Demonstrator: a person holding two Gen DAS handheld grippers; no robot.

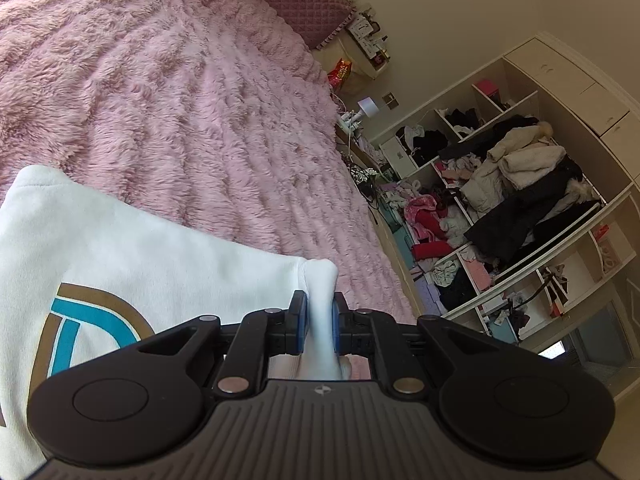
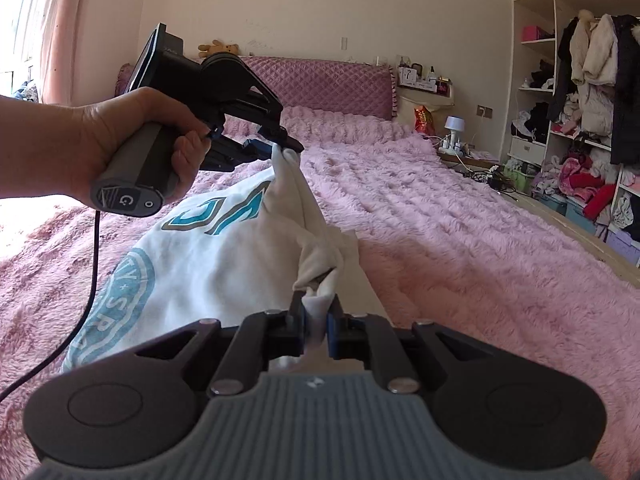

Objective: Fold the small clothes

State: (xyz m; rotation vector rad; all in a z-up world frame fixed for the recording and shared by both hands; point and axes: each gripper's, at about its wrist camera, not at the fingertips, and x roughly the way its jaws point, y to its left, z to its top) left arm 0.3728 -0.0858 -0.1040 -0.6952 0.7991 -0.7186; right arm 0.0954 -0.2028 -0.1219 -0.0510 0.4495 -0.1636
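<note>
The white garment (image 2: 208,264), printed with teal and tan lettering, hangs partly lifted over the fluffy pink bed (image 2: 460,232), its lower part draped on the blanket. The left gripper (image 2: 280,148) sits at about ten o'clock in the right wrist view, its fingers pinched shut on one bunched corner of the cloth; the bare left hand (image 2: 120,140) wraps the handle. The right gripper (image 2: 316,320) at six o'clock bites a second gathered corner, fingers closed on the fabric. A taut edge of cloth runs between the two grips.

From the left wrist view, the same garment (image 1: 120,260) spreads toward eight o'clock, with the left gripper (image 1: 320,320) clamped on a twisted tip.

By my reckoning the folding has barely begun: no crisp crease or stacked layer shows, and the piece looks rumpled rather than squared. Laying it flat, folding it over and smoothing it all seem left to do. The cluttered shelves (image 2: 580,120) stand at three o'clock.
</note>
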